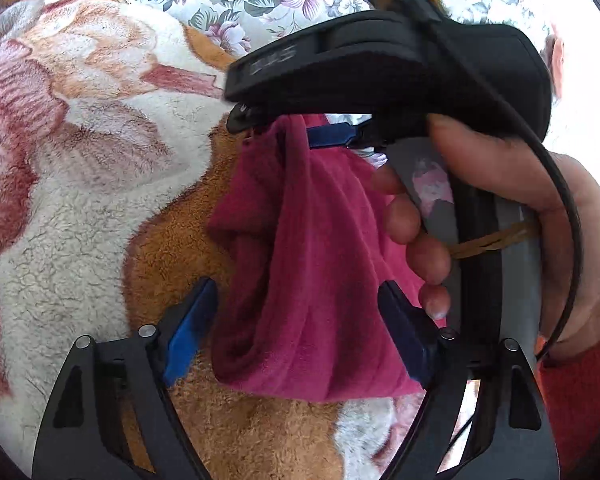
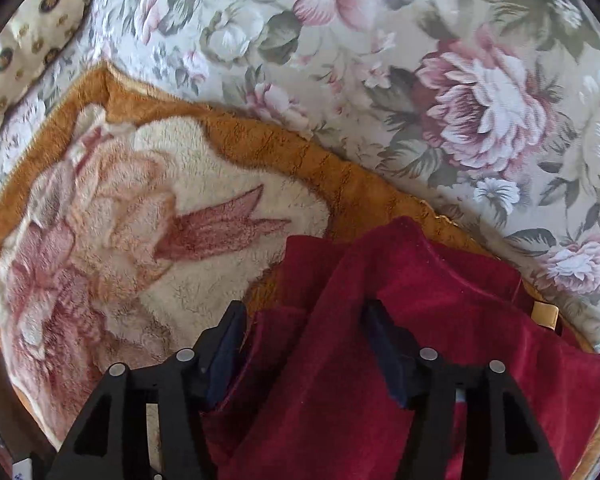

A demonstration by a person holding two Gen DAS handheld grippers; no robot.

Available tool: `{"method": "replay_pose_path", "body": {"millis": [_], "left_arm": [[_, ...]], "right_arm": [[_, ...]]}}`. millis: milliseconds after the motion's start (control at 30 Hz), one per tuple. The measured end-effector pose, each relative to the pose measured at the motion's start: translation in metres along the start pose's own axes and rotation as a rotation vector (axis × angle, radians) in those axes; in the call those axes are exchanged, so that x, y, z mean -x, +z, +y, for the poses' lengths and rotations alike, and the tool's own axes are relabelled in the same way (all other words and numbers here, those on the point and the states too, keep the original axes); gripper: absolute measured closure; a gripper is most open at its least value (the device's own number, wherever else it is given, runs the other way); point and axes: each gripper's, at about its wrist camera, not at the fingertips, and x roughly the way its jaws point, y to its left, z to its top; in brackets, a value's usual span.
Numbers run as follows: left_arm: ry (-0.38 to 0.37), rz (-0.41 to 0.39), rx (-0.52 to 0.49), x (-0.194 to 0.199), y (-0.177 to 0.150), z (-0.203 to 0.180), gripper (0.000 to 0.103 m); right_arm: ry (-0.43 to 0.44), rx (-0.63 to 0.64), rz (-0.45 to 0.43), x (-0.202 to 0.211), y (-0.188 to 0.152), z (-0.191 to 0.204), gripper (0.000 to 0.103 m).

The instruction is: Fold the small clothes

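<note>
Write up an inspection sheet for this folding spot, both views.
Surface: plush blanket, orange and cream with a flower pattern, laid over a flowered sheet.
Job's things: one maroon cloth, crumpled, not yet folded.
Clutter: a spotted cushion at the far corner; a yellow tag by the cloth.
Grippers: left gripper open, the cloth's lower part between its jaws; right gripper open, jaws astride the cloth.
Cables: a black cable runs along the right gripper; a rubber band on its handle.
Surroundings: a hand with a red sleeve holds the right gripper; nothing else seen.
</note>
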Motion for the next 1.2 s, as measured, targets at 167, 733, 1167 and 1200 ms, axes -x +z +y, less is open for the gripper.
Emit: {"method": "replay_pose_path", "body": {"millis": [167,733,1167,1200], "left_arm": [[-0.019,-0.036,-0.064,-0.001,-0.003,-0.008,0.018],[-0.324,0.131,-0.482,-0.012,-0.051,-0.196,0.075],[-0.235,0.302,-0.676,-0.011,-0.092,-0.237,0.045],[-0.222,0.263,-0.686,-0.002,-0.086,-0.232,0.034]], "right_arm": [[0.022,0.066,-0.027,0.005,-0.005,-0.007,0.073],[0.136,-0.320,-0.398,0.175,-0.158,-0.236,0.085],[0.286,-0.708,-0.429,0.111,-0.260,-0.327,0.064],[0.303,-0.708,-0.451,0.121,-0.269,-0.326,0.063]]}}
